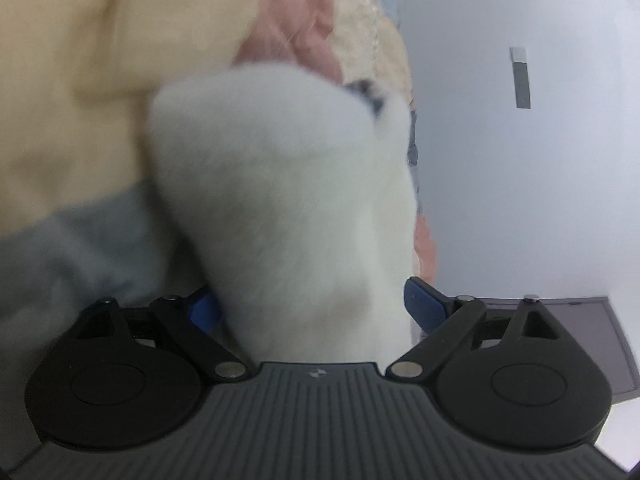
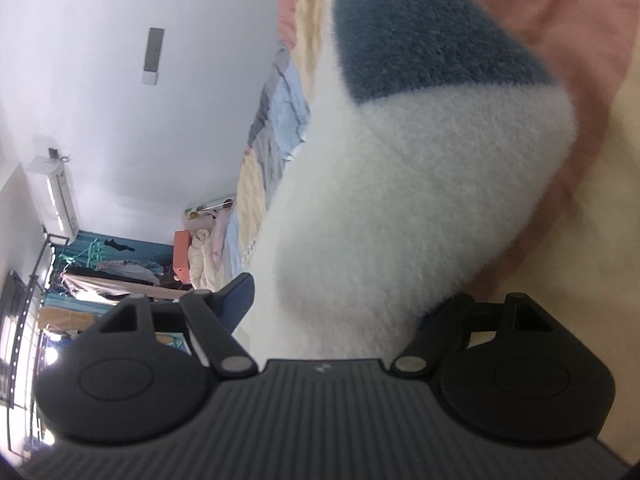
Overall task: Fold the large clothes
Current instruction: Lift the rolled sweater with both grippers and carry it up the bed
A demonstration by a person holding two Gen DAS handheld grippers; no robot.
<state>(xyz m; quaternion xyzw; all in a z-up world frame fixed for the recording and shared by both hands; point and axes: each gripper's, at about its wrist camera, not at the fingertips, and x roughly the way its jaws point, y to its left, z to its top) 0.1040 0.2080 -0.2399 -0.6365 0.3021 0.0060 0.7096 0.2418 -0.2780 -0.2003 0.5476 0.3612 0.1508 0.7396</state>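
Observation:
A fluffy white fleece garment [image 1: 288, 200] with a dark blue patch fills the middle of both wrist views. My left gripper [image 1: 312, 308] is shut on a thick fold of it, the blue fingers [image 1: 424, 304] pressed against its sides. My right gripper [image 2: 332, 312] is shut on another part of the same garment [image 2: 400, 200], where the blue patch [image 2: 420, 40] faces the camera. The fingertips are hidden in the fleece. The garment hangs lifted over a bed.
A bed with a patchwork cover in cream, pink and blue [image 2: 592, 80] lies behind the garment, and it also shows in the left wrist view [image 1: 80, 80]. White walls, an air conditioner [image 2: 56, 196], a clothes rack [image 2: 100, 272] and a dark screen [image 1: 592, 340] surround it.

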